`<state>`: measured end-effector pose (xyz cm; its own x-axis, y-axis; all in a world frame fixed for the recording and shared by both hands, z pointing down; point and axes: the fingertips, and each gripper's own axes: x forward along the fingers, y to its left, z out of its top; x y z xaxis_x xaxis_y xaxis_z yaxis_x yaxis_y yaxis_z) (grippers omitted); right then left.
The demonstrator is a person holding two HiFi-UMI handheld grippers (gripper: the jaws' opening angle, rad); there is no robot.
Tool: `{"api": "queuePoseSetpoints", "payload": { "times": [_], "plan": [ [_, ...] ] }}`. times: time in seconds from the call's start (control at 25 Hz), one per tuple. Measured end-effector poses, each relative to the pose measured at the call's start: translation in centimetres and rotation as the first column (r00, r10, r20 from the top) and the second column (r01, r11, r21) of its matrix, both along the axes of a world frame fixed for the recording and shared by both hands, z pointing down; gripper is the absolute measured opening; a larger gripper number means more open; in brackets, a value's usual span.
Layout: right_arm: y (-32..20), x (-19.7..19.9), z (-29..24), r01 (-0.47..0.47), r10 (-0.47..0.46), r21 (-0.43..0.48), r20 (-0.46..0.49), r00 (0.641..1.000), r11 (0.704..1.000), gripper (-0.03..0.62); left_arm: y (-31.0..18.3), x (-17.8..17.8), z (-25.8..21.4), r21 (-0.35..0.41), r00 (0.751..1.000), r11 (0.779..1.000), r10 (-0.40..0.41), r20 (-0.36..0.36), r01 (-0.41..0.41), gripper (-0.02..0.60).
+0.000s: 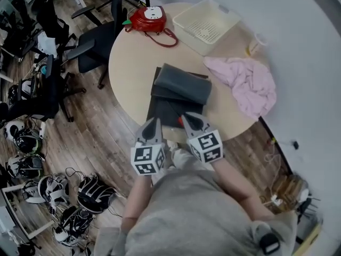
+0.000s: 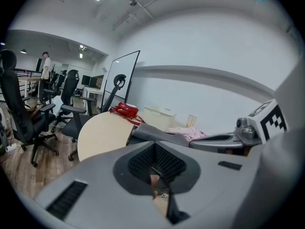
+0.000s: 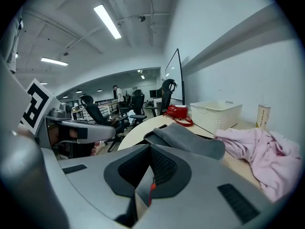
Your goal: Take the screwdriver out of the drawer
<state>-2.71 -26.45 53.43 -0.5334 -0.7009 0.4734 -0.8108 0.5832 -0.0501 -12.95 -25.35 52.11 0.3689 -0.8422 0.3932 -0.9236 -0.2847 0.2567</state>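
A flat dark drawer unit (image 1: 166, 110) lies near the front of the round table (image 1: 133, 63), with a grey padded cover (image 1: 184, 82) on its far part. No screwdriver is plainly visible. A small red bit (image 1: 181, 121) shows at the unit's near edge, and a red sliver (image 3: 151, 186) shows through the right jaws' slit. My left gripper (image 1: 153, 123) and right gripper (image 1: 188, 117) hover side by side at the table's near rim, pointing at the unit. Both sets of jaws stand together with nothing held. The grey cover (image 3: 190, 140) lies just ahead of the right gripper (image 3: 150, 175). Past the left gripper (image 2: 155, 171) it (image 2: 159, 133) lies further off.
A red bag (image 1: 149, 19) and a white basket (image 1: 206, 19) stand at the table's far side. A pink cloth (image 1: 248, 81) lies right of the unit, with a cup (image 1: 257, 42) behind it. Office chairs (image 1: 98, 41) stand to the left. Helmets (image 1: 90, 193) lie on the floor.
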Motion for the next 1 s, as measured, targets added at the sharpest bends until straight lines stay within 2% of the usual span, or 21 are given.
{"api": "queuePoseSetpoints", "payload": {
  "times": [0.16, 0.36, 0.56, 0.8, 0.88, 1.0],
  "plan": [
    [-1.2, -0.6, 0.8, 0.02, -0.021, -0.086, -0.012, 1.0, 0.996, -0.002, -1.5, 0.2, 0.7, -0.016, 1.0, 1.0, 0.002, 0.01, -0.001, -0.002],
    [-2.6, -1.1, 2.3, 0.065, -0.077, -0.155, -0.075, 0.994, 0.986, -0.002, -3.1, 0.5, 1.2, -0.04, 1.0, 0.999, 0.007, 0.027, -0.006, -0.002],
    [-3.5, -1.8, 4.2, 0.118, -0.155, -0.249, -0.134, 0.979, 0.961, 0.0, -4.7, -0.1, 1.4, -0.052, 1.0, 0.999, -0.006, 0.031, 0.007, -0.002],
    [-3.3, -2.2, 6.7, 0.173, -0.259, -0.374, -0.193, 0.946, 0.911, 0.003, -6.4, -0.7, 1.6, -0.054, 1.0, 0.998, -0.019, 0.024, 0.021, -0.002],
    [-3.0, -2.4, 7.6, 0.189, -0.298, -0.42, -0.212, 0.931, 0.887, 0.054, -6.9, -0.9, 1.7, -0.057, 1.0, 0.998, -0.024, 0.019, 0.025, -0.002],
    [-2.5, -2.8, 8.6, 0.221, -0.366, -0.479, -0.233, 0.901, 0.85, 0.08, -7.5, -1.1, 1.9, -0.06, 1.0, 0.998, -0.025, 0.013, 0.026, -0.002]
  ]
}}
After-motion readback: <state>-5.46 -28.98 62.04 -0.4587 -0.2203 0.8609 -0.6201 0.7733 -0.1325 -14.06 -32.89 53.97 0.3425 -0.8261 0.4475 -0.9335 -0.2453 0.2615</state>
